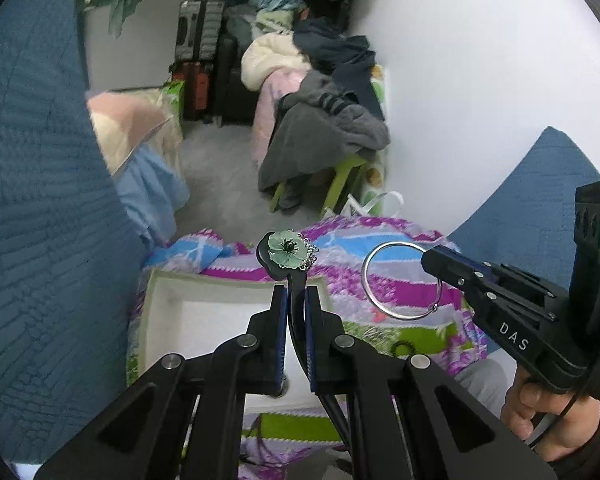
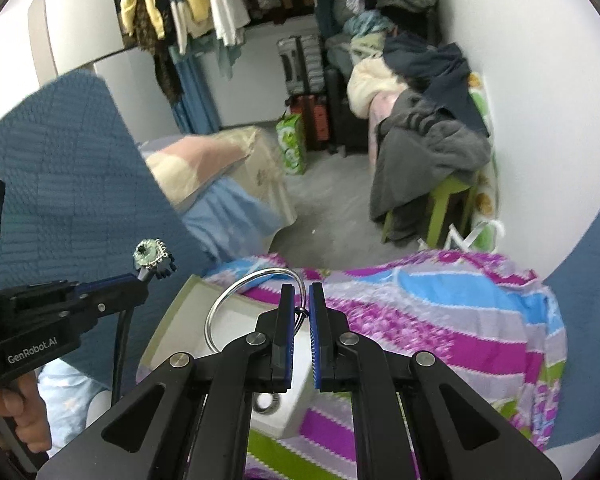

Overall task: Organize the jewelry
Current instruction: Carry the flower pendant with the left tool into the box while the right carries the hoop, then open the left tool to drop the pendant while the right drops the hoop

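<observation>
Left gripper (image 1: 296,292) pinches flower hairpin (image 1: 286,250); right gripper (image 2: 300,292) pinches ring (image 2: 256,304).

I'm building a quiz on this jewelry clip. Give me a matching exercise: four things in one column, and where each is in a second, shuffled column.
Things:
1. flower hair clip
2. metal ring
3. white box
4. grey garment

Places:
A. draped over a green stool
B. in the left gripper
C. on the patterned blanket
D. in the right gripper

Pairs: 1-B, 2-D, 3-C, 4-A
</observation>
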Available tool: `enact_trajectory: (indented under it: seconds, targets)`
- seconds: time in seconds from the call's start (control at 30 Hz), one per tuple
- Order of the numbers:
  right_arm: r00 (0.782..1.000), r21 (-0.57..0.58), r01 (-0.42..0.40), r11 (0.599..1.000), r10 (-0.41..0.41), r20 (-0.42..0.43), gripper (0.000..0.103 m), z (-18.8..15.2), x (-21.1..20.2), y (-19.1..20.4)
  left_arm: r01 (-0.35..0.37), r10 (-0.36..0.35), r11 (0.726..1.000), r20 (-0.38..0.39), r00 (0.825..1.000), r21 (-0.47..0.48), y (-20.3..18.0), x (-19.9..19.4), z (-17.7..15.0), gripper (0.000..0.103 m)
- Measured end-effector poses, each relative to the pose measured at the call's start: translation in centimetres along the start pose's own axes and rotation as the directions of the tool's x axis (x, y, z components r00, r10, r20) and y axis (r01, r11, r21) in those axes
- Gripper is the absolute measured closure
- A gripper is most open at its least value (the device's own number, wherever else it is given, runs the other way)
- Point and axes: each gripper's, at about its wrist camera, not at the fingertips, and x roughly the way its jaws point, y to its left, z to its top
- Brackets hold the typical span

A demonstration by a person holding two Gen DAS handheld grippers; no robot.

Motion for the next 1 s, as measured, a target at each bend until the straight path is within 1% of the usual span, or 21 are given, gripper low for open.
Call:
enact_trajectory:
  seconds: [0.17,0.27,0.37,0.53,0.77,0.9,1.0]
  targets:
    - [0.998,-0.018,-0.004,1.000,0.003,-0.070,0.098,-1.3,3.7,1.9,-0.005,0.003,0.999,-0.058,0.998,-0.037,3.7,2.8,-1.3,0.097]
    - [0.994,-0.023,-0.004,1.000,0.001,-0.107,0.098,-2.3,5.6,2.5,-0.001,-0.004,0.999,-0.091,0.996,-0.051,5.1,4.5,-2.1,0.097]
    - [0.988,-0.024,-0.005,1.000,0.002,-0.153,0.098,-3.4,7.6,2.9,-0.006,-0.001,0.998,-0.122,0.993,-0.056,6.4,6.2,-2.9,0.097]
    - [0.975,-0.056,-0.009,0.998,-0.004,-0.222,0.098,-5.1,10.3,3.6,-0.014,0.002,0.997,-0.173,0.985,-0.070,8.6,9.0,-4.1,0.096]
    - [0.953,-0.083,-0.020,0.996,-0.006,-0.303,0.098,-7.4,13.6,4.4,-0.035,0.014,0.996,-0.231,0.973,-0.083,10.4,12.3,-5.9,0.096]
    - [0.941,-0.086,-0.028,0.996,-0.003,-0.338,0.097,-8.6,14.6,4.6,-0.042,0.019,0.996,-0.263,0.965,-0.082,10.8,13.8,-6.8,0.096]
    - [0.936,-0.072,-0.034,0.997,0.006,-0.353,0.098,-8.9,15.0,4.3,-0.038,0.015,0.996,-0.272,0.962,-0.081,10.9,14.3,-7.1,0.096]
